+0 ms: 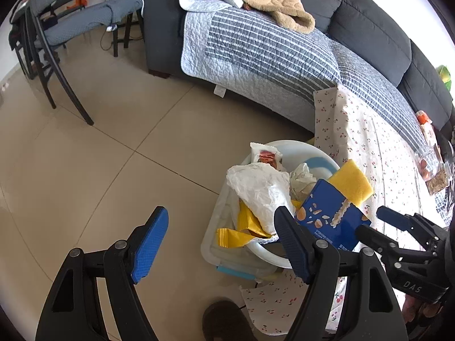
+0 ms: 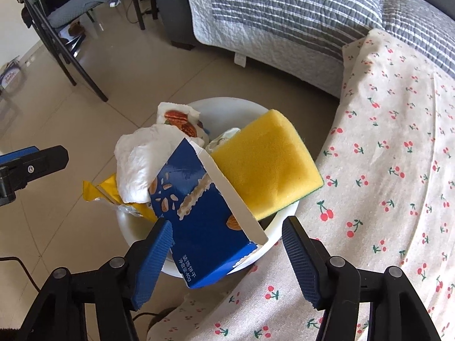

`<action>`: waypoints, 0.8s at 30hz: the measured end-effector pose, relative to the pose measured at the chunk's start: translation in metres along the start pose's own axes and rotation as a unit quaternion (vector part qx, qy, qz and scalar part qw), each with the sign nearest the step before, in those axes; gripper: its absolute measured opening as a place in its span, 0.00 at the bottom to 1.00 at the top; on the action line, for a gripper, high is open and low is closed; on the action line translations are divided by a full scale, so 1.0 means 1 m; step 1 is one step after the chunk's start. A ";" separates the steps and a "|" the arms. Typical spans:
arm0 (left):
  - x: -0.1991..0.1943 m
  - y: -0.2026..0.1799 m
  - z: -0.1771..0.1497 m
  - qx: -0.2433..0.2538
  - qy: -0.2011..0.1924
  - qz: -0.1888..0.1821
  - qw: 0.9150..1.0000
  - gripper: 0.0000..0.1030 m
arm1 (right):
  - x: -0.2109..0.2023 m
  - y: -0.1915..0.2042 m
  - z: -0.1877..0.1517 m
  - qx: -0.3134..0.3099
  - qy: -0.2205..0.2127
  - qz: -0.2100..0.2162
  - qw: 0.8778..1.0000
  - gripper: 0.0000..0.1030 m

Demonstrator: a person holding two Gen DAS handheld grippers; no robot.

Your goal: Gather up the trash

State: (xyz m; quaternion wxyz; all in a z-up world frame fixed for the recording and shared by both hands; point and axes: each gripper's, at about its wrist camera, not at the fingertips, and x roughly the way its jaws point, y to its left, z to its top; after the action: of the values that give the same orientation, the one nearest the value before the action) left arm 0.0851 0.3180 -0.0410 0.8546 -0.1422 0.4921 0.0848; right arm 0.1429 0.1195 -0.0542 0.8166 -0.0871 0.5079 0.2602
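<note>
Your right gripper (image 2: 227,247): fingers released around torn blue cardboard biscuit box (image 2: 199,218), six o'clock of white plastic bin (image 2: 227,108); left gripper (image 1: 221,244) fingers released, empty

In the white basin (image 2: 227,108) beside the sofa (image 1: 369,28): one blue biscuit box (image 2: 199,227), one yellow sponge (image 2: 264,167), two yellow wrappers (image 1: 236,236), one crumpled white bag (image 1: 261,190), one nut packet (image 2: 177,119).

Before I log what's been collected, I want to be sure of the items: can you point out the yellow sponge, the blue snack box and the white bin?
yellow sponge (image 2: 264,167): right wrist view, on its broad yellow face.
blue snack box (image 2: 199,227): right wrist view, on its printed blue side.
white bin (image 2: 227,108): right wrist view, on its far inner wall.
</note>
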 end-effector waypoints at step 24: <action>-0.124 -0.210 -0.153 0.185 -0.090 -0.009 0.979 0.98 | -0.235 -0.125 -0.238 0.174 -0.139 -0.219 0.950 0.99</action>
State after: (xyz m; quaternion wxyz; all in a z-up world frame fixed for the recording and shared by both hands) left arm -0.0424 0.0693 0.0275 0.9078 0.0220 0.4188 -0.0030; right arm -0.0613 -0.1620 0.0244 0.9183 -0.0161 0.3954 -0.0081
